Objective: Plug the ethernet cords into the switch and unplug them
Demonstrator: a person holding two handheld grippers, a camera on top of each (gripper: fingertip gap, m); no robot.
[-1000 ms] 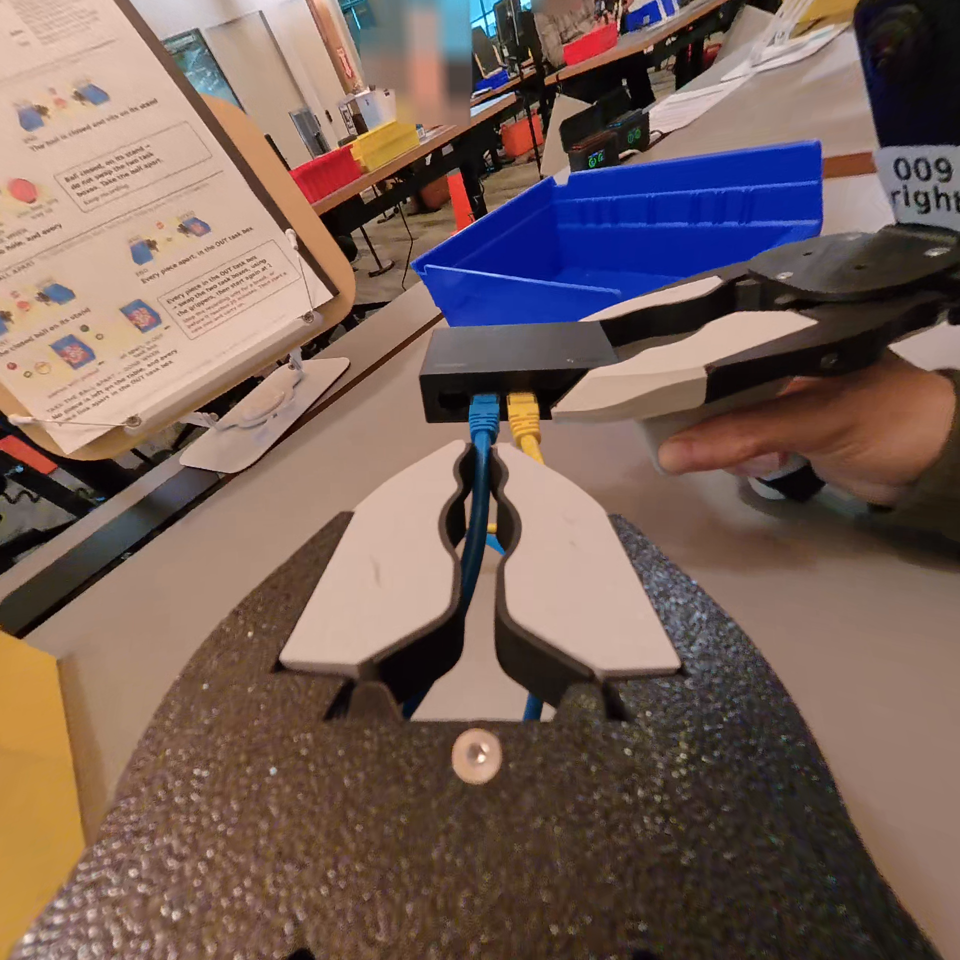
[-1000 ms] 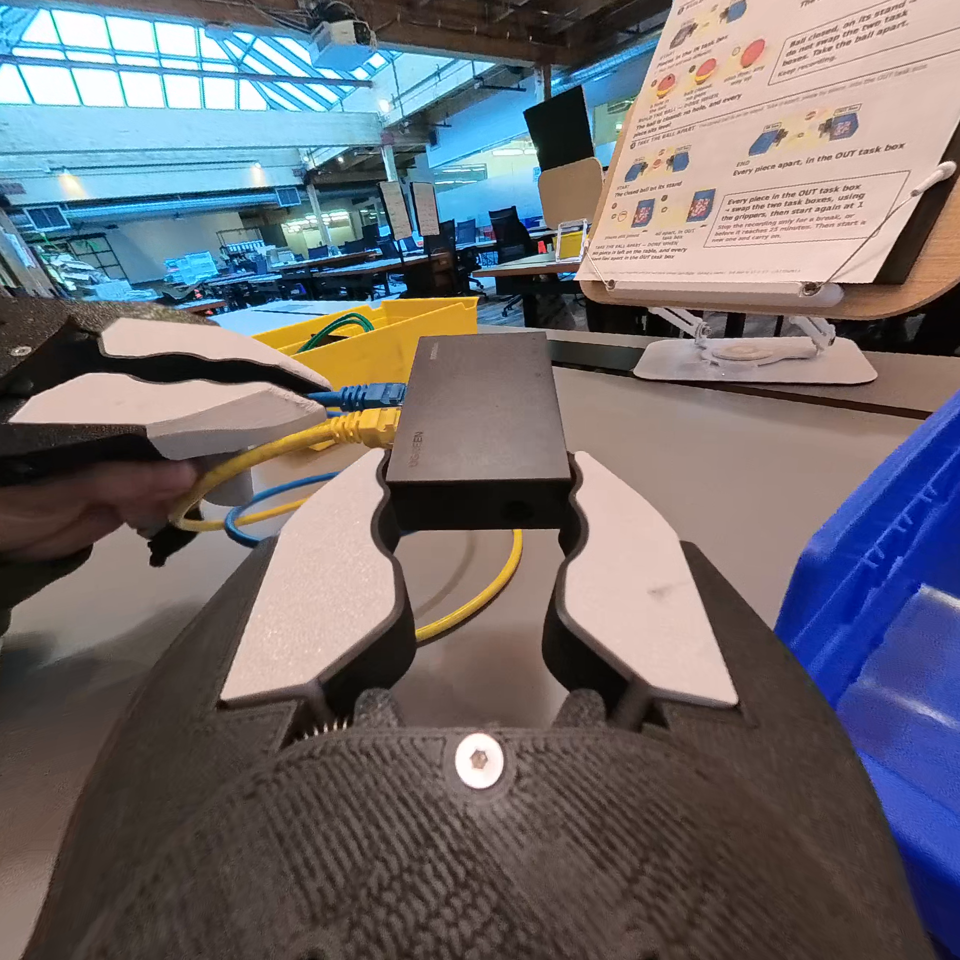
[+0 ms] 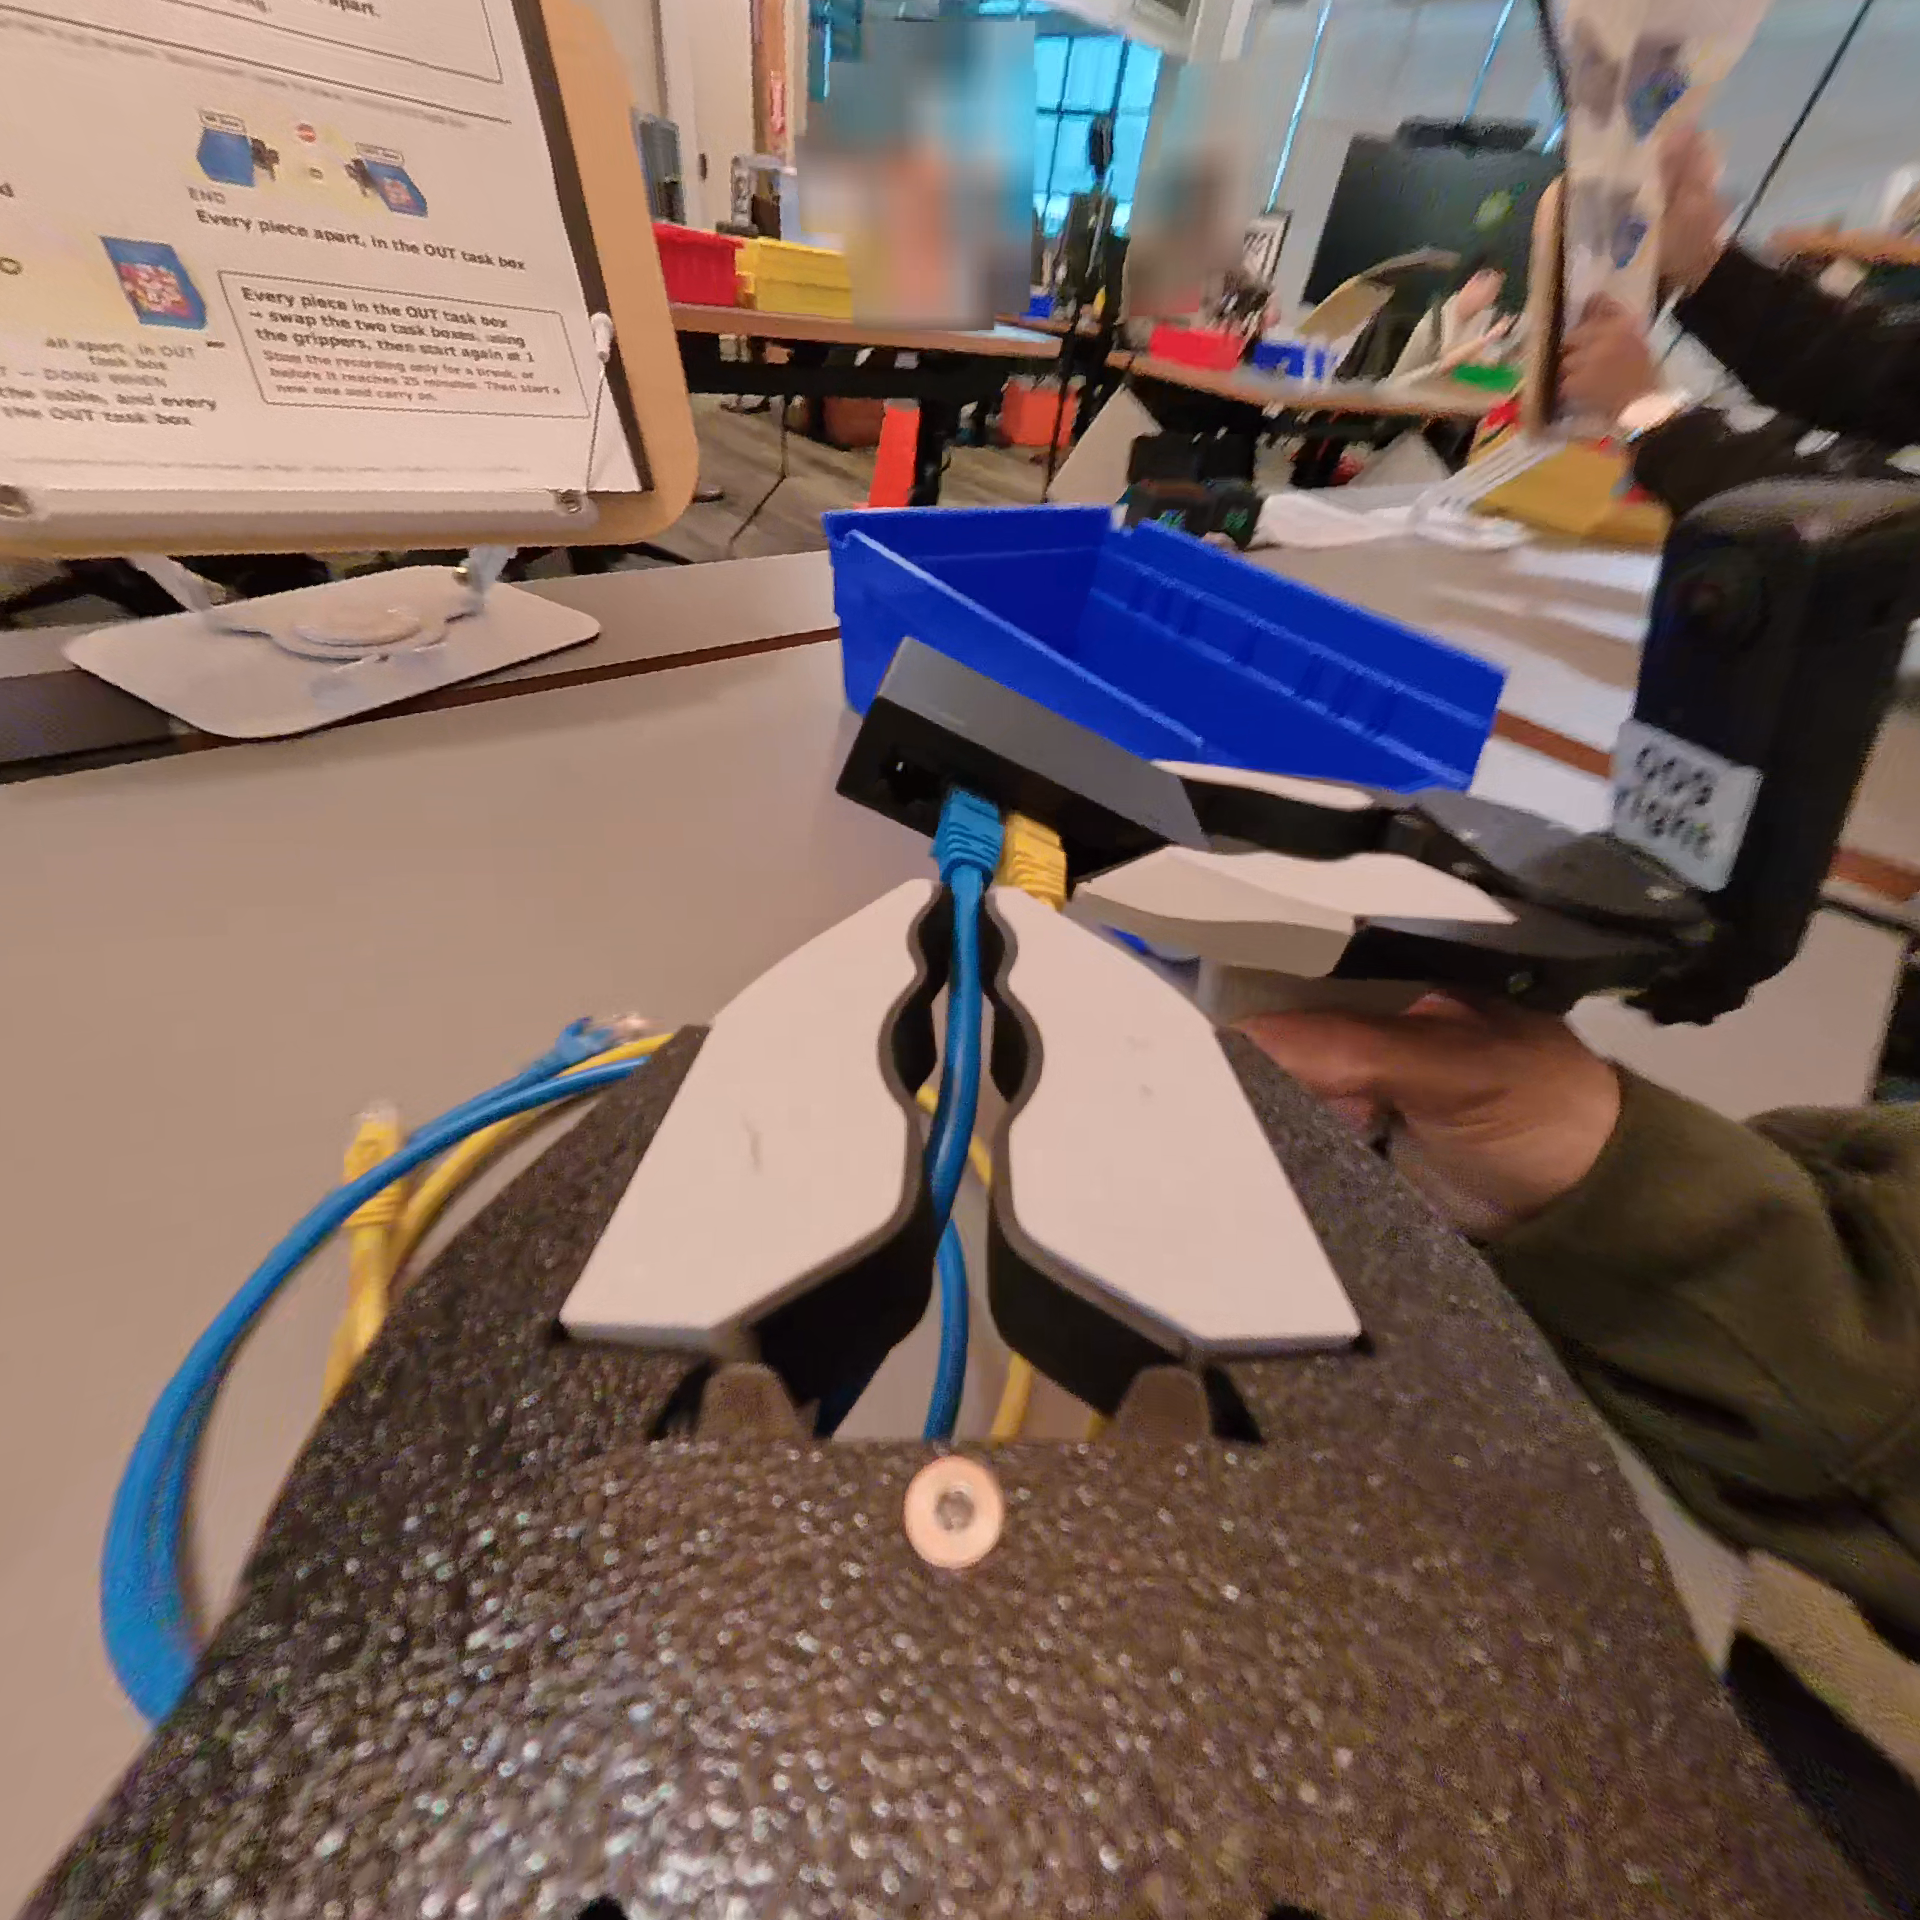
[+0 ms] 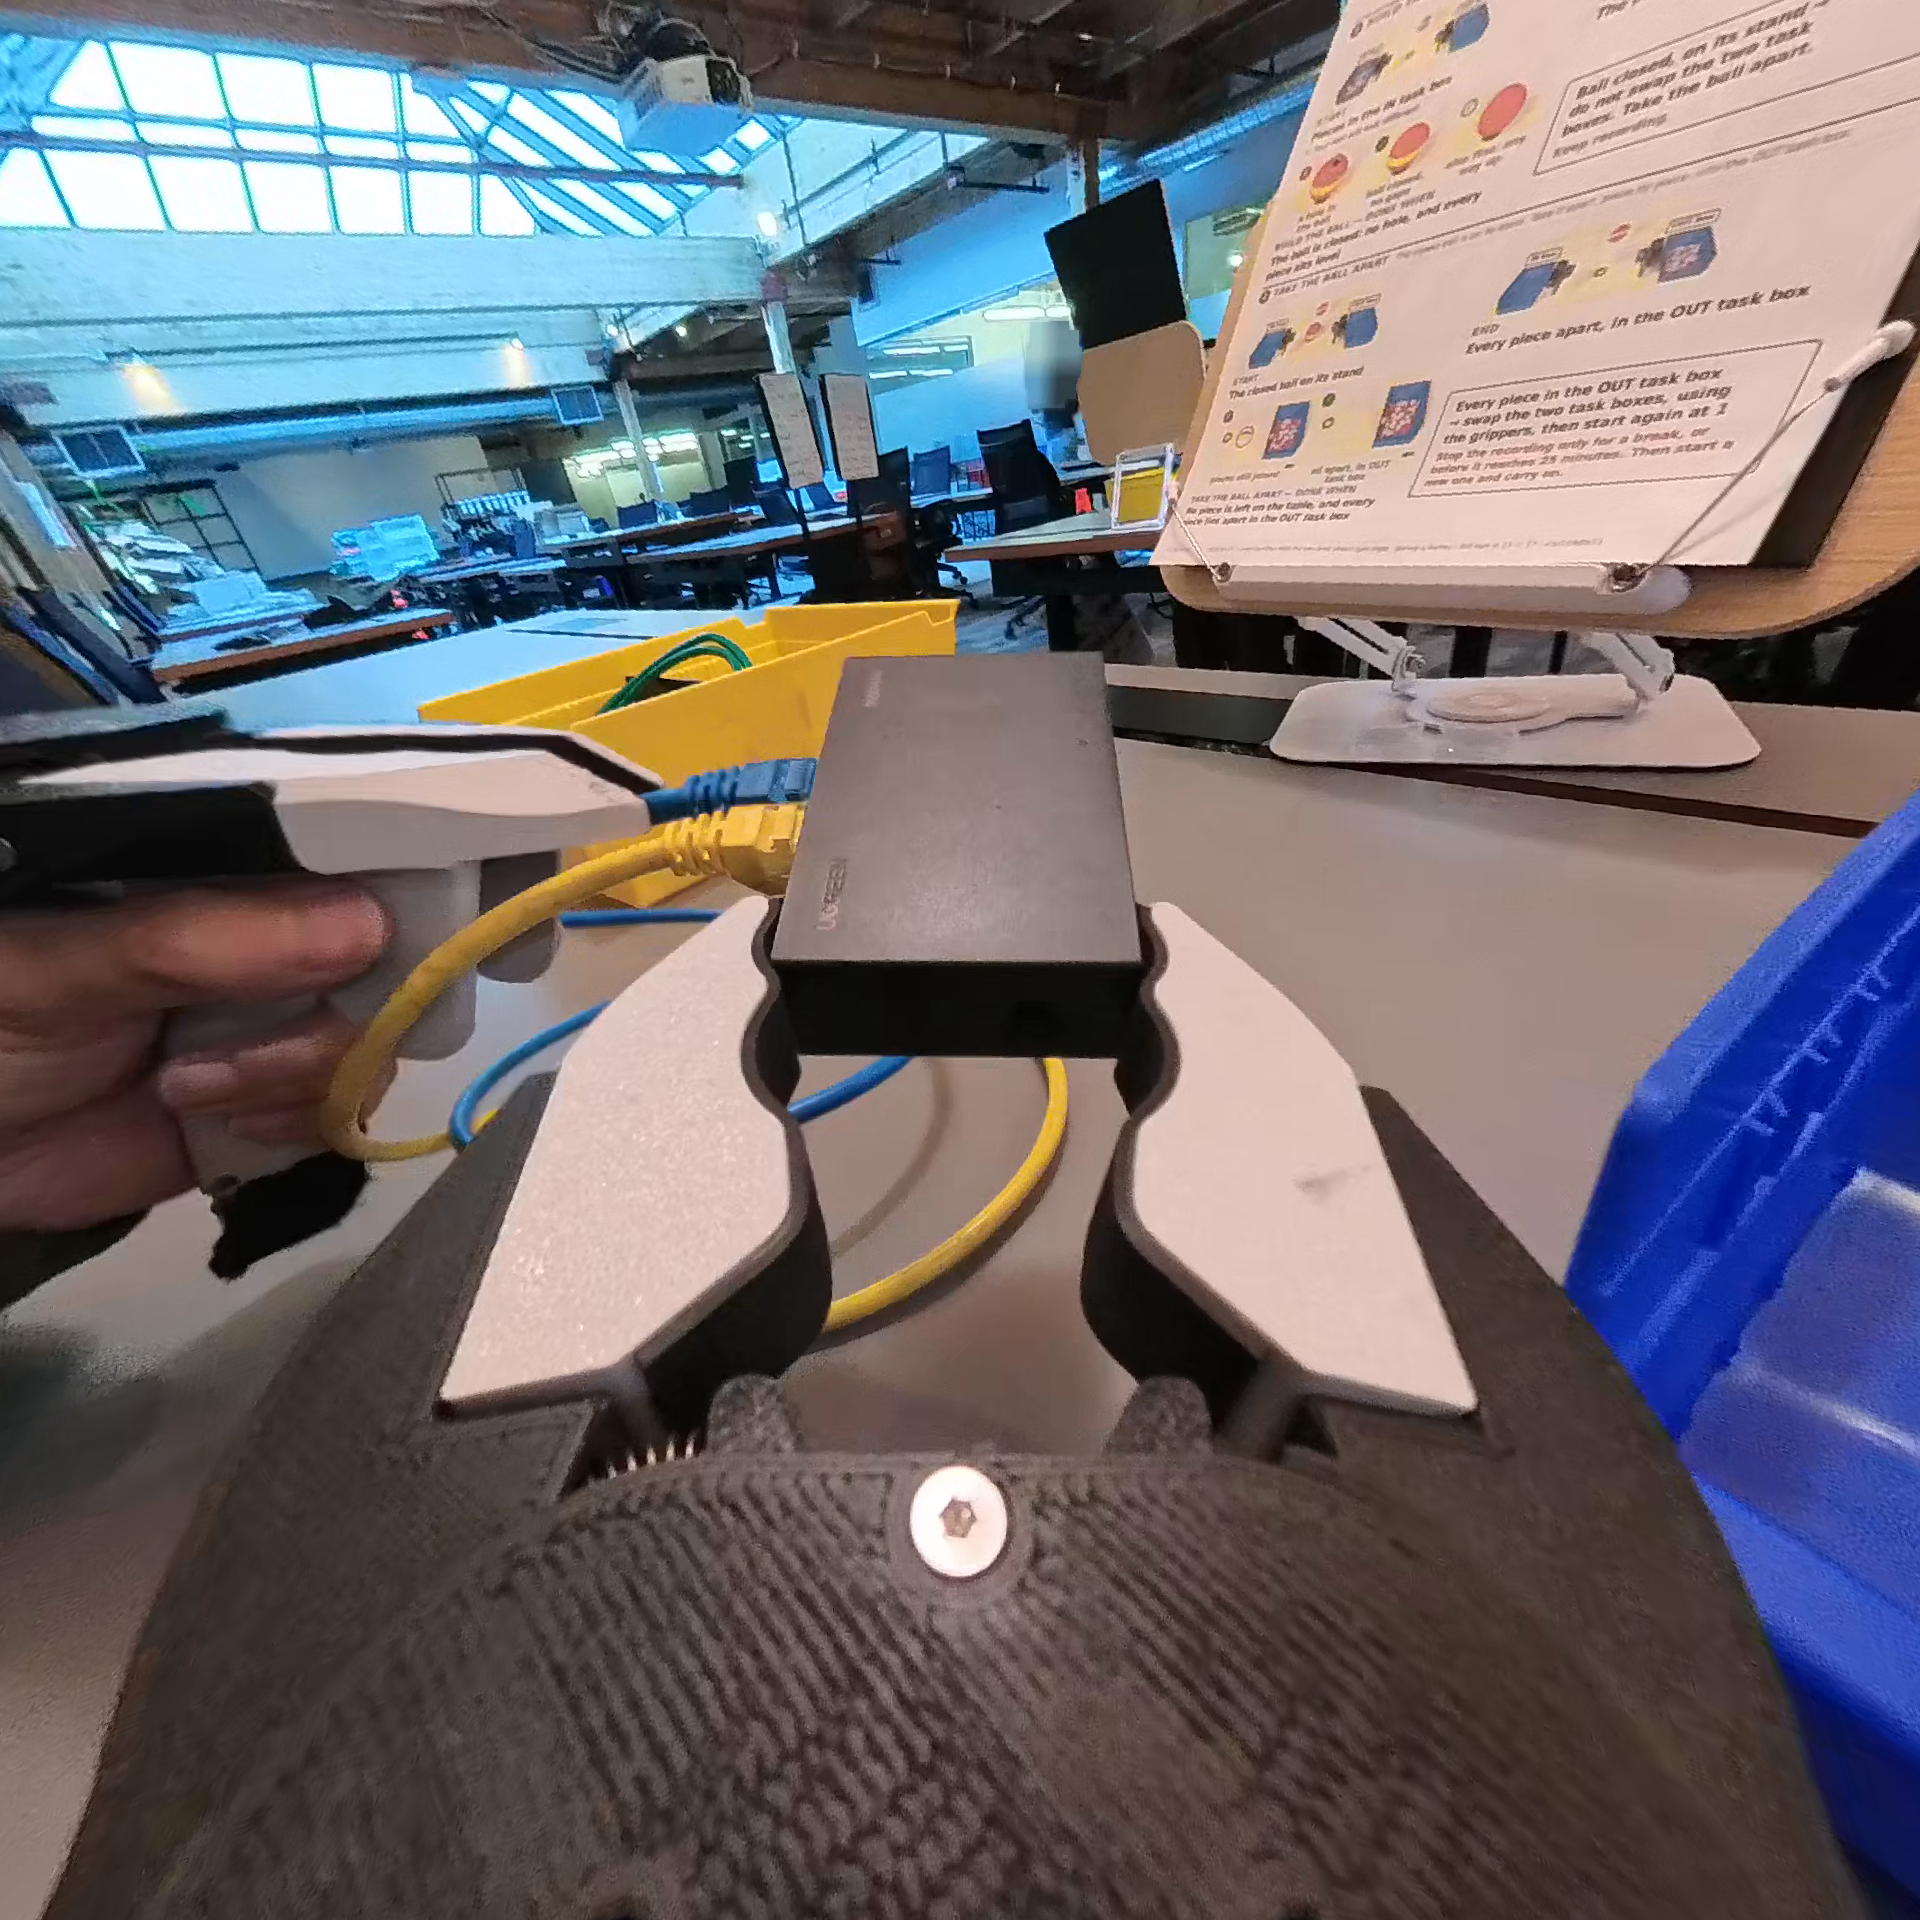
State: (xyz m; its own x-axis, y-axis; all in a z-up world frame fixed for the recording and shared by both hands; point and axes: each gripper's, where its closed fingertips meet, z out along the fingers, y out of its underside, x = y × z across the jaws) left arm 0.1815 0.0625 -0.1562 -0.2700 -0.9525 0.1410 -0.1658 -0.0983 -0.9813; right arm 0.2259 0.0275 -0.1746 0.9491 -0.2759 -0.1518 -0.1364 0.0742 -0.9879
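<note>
The grey worktop (image 3: 416, 935) carries everything, with a blue bin (image 3: 1195, 644) at its far right side and a yellow bin (image 4: 717, 696) on the left, seen from the right wrist view, a green cable coiled inside it. A printed instruction sheet on a tilted wooden stand (image 4: 1558, 343) rises at the back edge of the worktop.

The right gripper (image 4: 956, 997) is clamped on the near end of the black switch (image 4: 966, 821), holding it raised off the worktop, one finger on each long side. In the left wrist view the switch looks tilted, its port face turned toward the left gripper (image 3: 961, 935).

The left gripper is pinched shut on the blue ethernet cord (image 3: 961, 1039), just behind its connector, which sits in a port of the switch. The yellow ethernet cord (image 4: 727, 836) is plugged into the port just beside it. Both cords loop down over the worktop; their free ends (image 3: 374, 1132) lie at the left, near each other
</note>
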